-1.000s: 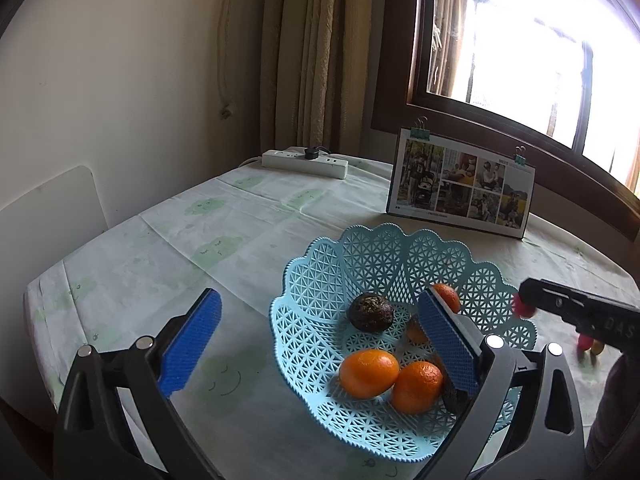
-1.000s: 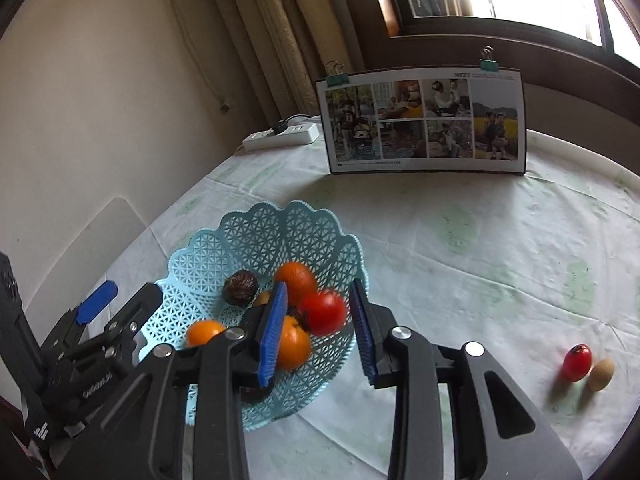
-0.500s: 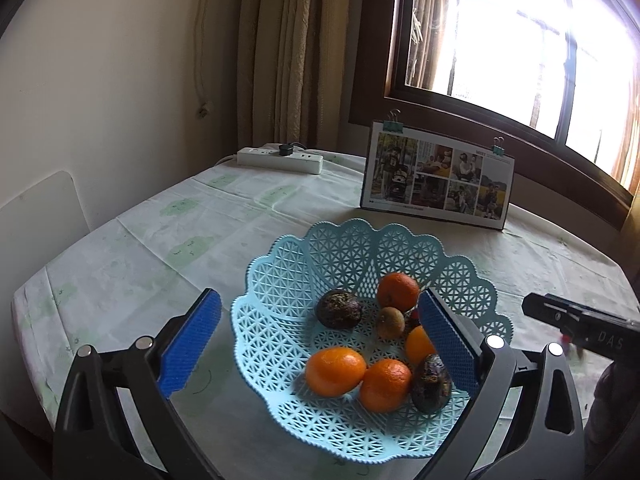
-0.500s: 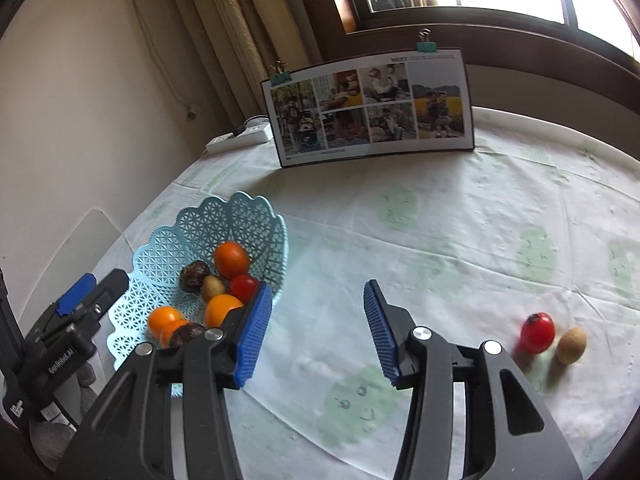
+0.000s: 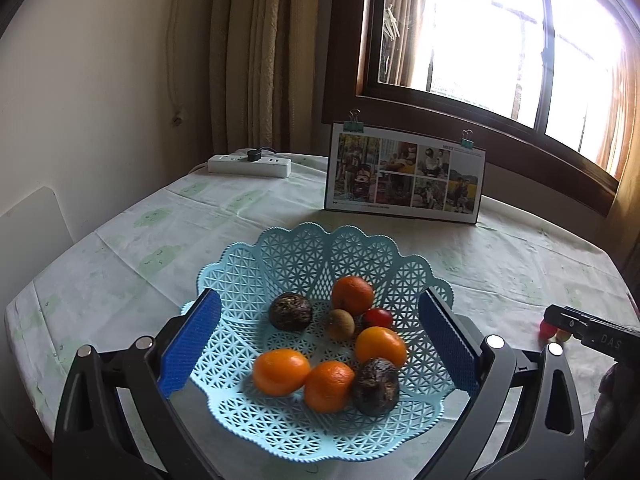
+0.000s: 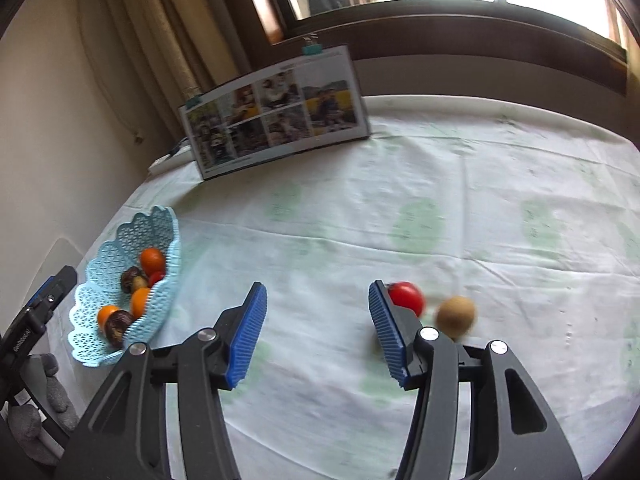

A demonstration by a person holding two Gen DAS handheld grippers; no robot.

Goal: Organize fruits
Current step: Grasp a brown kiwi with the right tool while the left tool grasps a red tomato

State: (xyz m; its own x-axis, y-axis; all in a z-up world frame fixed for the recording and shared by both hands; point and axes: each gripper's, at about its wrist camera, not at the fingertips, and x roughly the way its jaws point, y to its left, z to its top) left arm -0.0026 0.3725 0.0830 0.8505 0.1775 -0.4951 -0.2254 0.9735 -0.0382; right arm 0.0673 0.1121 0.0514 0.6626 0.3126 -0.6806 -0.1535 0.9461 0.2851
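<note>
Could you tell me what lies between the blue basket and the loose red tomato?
Only bare tablecloth between basket and tomato, seen in the right wrist view.

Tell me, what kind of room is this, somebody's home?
Most likely a home dining or living room. A table under a pale printed tablecloth stands by a curtained, wood-framed window; on it are a blue fruit basket, a clipped-up board of family photos and a power strip.

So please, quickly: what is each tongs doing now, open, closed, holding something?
Left tongs: open, holding nothing, hanging over the blue basket.
Right tongs: open, holding nothing, beside the red tomato.
</note>
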